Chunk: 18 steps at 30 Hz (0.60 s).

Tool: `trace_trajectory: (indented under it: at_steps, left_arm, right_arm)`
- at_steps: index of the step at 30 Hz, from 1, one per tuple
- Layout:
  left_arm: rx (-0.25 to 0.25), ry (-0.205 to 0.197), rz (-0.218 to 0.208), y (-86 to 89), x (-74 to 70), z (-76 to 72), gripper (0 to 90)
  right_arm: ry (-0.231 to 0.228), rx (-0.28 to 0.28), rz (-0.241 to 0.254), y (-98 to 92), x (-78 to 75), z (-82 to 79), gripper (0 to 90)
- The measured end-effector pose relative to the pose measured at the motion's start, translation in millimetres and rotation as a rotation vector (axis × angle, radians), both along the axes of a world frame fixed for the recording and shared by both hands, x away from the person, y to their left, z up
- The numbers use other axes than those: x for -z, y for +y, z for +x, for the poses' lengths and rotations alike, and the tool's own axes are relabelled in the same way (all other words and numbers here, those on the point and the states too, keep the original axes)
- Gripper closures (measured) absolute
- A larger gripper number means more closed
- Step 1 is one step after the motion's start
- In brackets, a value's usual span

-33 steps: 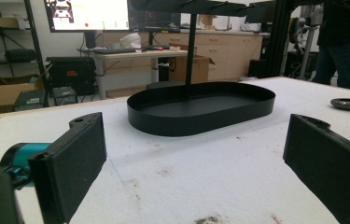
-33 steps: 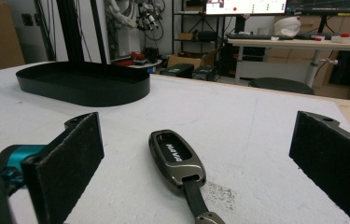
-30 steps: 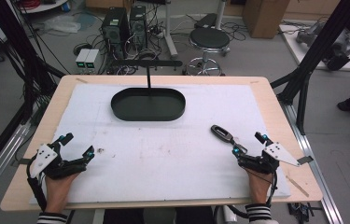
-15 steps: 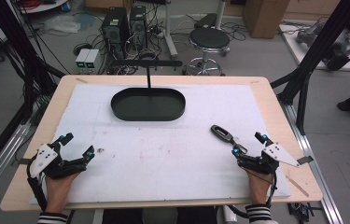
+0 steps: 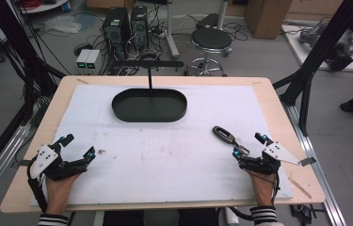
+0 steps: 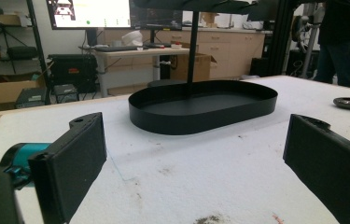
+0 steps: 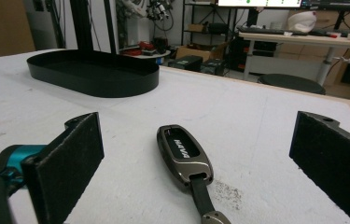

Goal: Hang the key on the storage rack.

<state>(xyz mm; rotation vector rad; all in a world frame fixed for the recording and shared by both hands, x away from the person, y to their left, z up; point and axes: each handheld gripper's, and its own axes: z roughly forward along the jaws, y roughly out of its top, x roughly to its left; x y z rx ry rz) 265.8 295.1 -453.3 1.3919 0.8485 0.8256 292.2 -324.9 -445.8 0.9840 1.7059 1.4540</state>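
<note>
Metal key fob (image 7: 185, 156): lies on table (image 5: 164, 155), untouched.
Right tool (image 5: 249, 149): wide open, empty, lined up.
Left tool (image 5: 76, 147): wide open, empty.
Next: likely close on fob, carry to far tray (image 5: 148, 104).

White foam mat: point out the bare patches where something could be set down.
The white foam mat is bare across its middle, between the black oval metal tray and the near edge, from the left gripper over to the grey key fob. It is tighter around that fob, just ahead of the right gripper.
</note>
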Motion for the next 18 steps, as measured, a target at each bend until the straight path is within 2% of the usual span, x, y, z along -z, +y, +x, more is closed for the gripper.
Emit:
trace_trajectory:
  at_steps: [2, 5, 7, 9, 10, 12, 13, 15, 17, 18]
  left_arm:
    - [0.0, 0.0, 0.0, 0.0, 0.0, 0.0, 6.4]
    - [0.001, 0.0, 0.007, 0.1, -0.1, -0.1, 6.4]
    - [0.002, 0.001, 0.005, 0.0, -0.1, 0.1, 6.4]
    - [0.001, 0.002, 0.003, 0.0, -0.1, 0.0, 6.4]
    - [0.002, 0.002, 0.007, -0.1, -0.1, 0.0, 6.4]
    - [0.001, 0.002, 0.008, -0.3, -0.2, 0.0, 6.4]
    - [0.001, 0.003, 0.008, -0.5, -0.2, 0.0, 6.4]
    - [0.001, 0.003, 0.008, -0.4, -0.2, 0.0, 6.4]
    - [0.001, 0.003, 0.009, -0.2, -0.2, 0.0, 6.4]
    - [0.001, 0.004, 0.009, -0.2, -0.2, 0.0, 6.4]
  right_arm:
    - [0.01, -0.012, -0.007, -1.5, -4.7, 1.4, 1.8]
    - [0.062, -0.028, -0.035, -5.4, -14.7, 7.2, 1.8]
    - [0.111, -0.033, -0.076, -7.3, -21.9, 11.6, 1.8]
    - [0.127, -0.042, -0.092, -8.1, -25.3, 14.5, 1.8]
    - [0.165, -0.065, -0.125, -9.0, -31.6, 20.0, 1.8]
    - [0.178, -0.076, -0.144, -9.4, -34.6, 23.2, 1.8]
    - [0.214, -0.101, -0.176, -9.8, -41.1, 30.3, 1.8]
    - [0.239, -0.117, -0.2, -9.8, -46.2, 36.2, 1.8]
    - [0.246, -0.122, -0.211, -10.0, -48.0, 38.8, 1.8]
    - [0.275, -0.139, -0.229, -9.9, -52.3, 44.1, 1.8]
